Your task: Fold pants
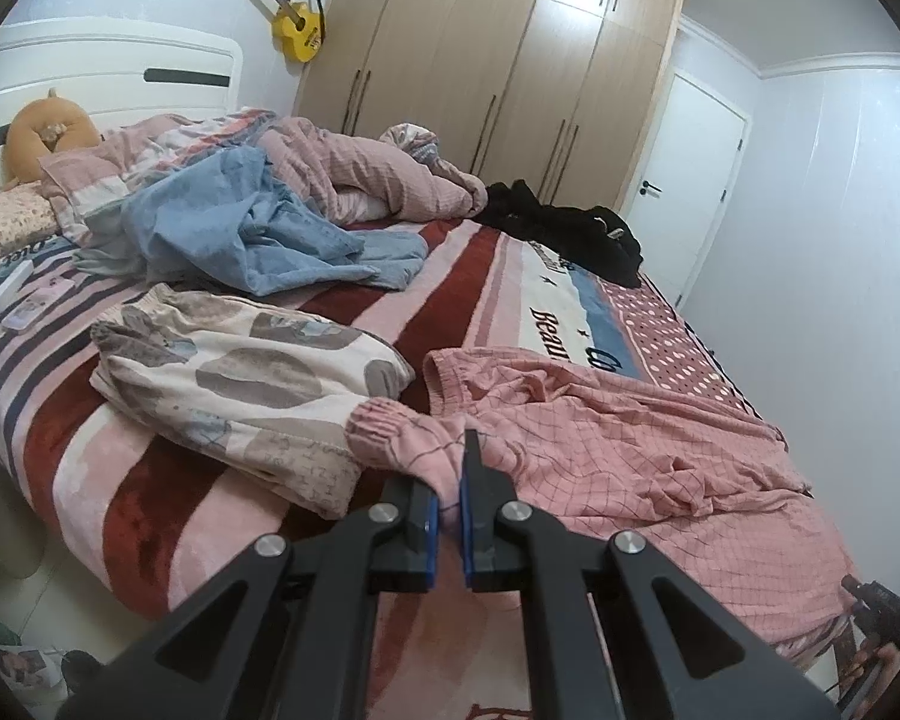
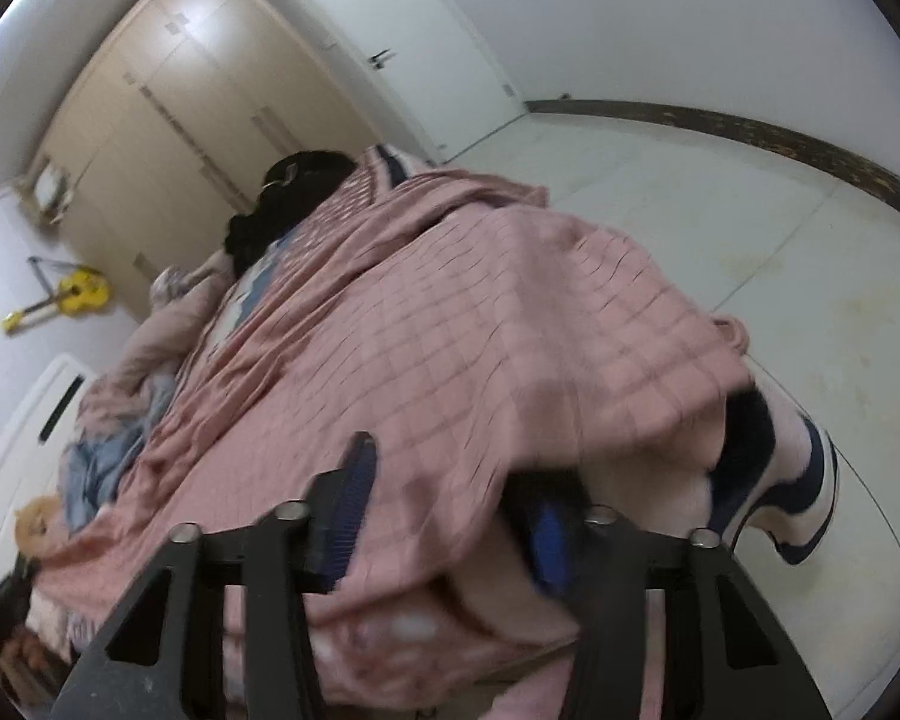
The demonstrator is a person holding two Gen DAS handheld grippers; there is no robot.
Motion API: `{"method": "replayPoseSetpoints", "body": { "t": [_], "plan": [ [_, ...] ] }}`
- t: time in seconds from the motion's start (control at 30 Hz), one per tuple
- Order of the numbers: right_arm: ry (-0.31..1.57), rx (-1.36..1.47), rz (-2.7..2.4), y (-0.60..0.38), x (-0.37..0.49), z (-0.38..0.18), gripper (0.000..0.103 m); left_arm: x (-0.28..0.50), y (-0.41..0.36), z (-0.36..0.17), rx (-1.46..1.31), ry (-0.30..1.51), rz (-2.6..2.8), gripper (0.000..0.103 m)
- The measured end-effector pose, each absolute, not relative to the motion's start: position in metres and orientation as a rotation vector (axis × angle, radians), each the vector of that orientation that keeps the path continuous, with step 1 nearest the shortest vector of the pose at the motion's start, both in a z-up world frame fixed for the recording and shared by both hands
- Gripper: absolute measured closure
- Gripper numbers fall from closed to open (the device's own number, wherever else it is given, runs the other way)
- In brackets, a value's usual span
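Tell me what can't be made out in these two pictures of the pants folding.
- Right gripper, right wrist view: blurred, one finger under the pink pants, so any grip is unclear.
- Pants' far end, left wrist view: runs over the bed edge.
- Black clothes, left wrist view: too dark to identify.
- Left gripper: pinches the pants.

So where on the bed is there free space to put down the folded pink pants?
Bare blanket shows in a strip between the patterned folded pants and the pink pants, running up toward the black clothes. The near edge below the patterned pants is also bare. The far side is crowded with the blue garment and the pink quilt.
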State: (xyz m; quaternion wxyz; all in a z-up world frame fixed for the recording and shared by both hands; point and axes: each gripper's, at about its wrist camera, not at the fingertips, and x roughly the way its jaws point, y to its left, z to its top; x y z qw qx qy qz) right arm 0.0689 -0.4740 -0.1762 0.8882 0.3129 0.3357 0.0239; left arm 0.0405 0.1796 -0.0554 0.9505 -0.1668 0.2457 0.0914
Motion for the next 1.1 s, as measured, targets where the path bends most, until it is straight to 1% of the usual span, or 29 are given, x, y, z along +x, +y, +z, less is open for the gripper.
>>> {"method": "replayPoseSetpoints", "body": {
  "t": [0.03,0.13,0.3,0.47,0.63,0.77,0.9,1.03,1.1],
  "plan": [
    [0.698,0.646,0.034,-0.474,0.073,-0.176,0.103,0.038,0.181,-0.054,-0.337,0.492,0.196,0.1],
    [0.637,0.602,0.003,-0.471,0.072,-0.162,0.103,0.032,0.187,-0.05,-0.343,0.476,0.214,0.1],
    [0.512,0.58,0.003,-0.478,0.056,-0.118,0.103,0.025,0.193,-0.042,-0.348,0.459,0.218,0.1],
    [0.468,0.539,0.028,-0.479,0.06,-0.078,0.103,0.036,0.195,-0.036,-0.35,0.476,0.195,0.1],
    [0.514,0.481,0.094,-0.474,0.104,-0.044,0.103,0.079,0.196,-0.026,-0.336,0.521,0.144,0.1],
    [0.598,0.392,0.099,-0.464,0.168,-0.026,0.103,0.13,0.195,-0.016,-0.284,0.564,0.151,0.1],
    [0.702,0.295,0.052,-0.453,0.241,-0.021,0.103,0.198,0.198,-0.016,-0.237,0.648,0.182,0.1],
    [0.794,0.213,-0.017,-0.445,0.312,-0.031,0.103,0.269,0.205,-0.037,-0.193,0.775,0.224,0.1],
    [0.833,0.194,-0.046,-0.443,0.344,-0.04,0.103,0.294,0.207,-0.049,-0.168,0.809,0.25,0.1]
  ]
}}
